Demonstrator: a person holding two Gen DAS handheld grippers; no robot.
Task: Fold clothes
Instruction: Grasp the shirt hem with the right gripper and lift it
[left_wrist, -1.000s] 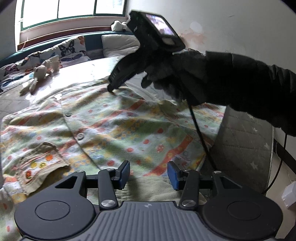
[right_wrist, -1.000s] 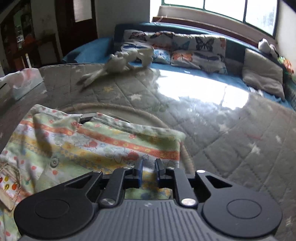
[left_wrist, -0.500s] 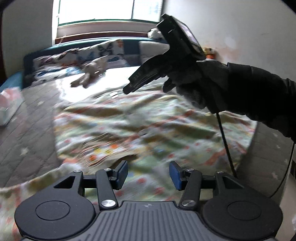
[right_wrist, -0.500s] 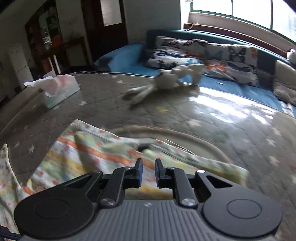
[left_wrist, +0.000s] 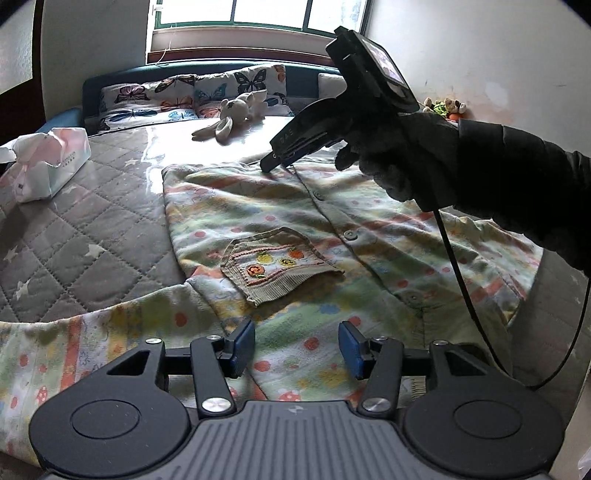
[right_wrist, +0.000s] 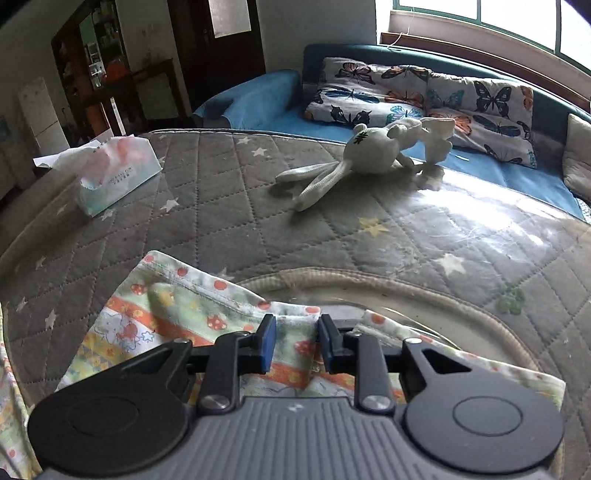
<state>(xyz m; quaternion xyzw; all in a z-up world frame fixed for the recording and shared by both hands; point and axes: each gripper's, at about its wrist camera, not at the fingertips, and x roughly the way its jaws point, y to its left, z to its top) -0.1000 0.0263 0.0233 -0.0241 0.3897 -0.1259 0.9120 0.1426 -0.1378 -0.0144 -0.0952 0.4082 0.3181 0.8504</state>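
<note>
Folding barely begun: printed shirt (left_wrist: 332, 229) lies mostly spread, front up, on the quilted mattress (right_wrist: 229, 206), right gripper (right_wrist: 293, 341) pinching its collar edge, left gripper (left_wrist: 297, 345) spread and empty over the hem; folds remain.

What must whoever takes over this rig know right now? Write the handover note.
Left tool: open, empty, over the shirt's lower part.
Right tool: shut on the shirt's far top edge.
Shirt: spread front up and buttoned, pocket showing, on the quilted mattress.
Done: top edge gripped; no finished fold visible.
Left: grip the near edge with the left tool, then fold.
</note>
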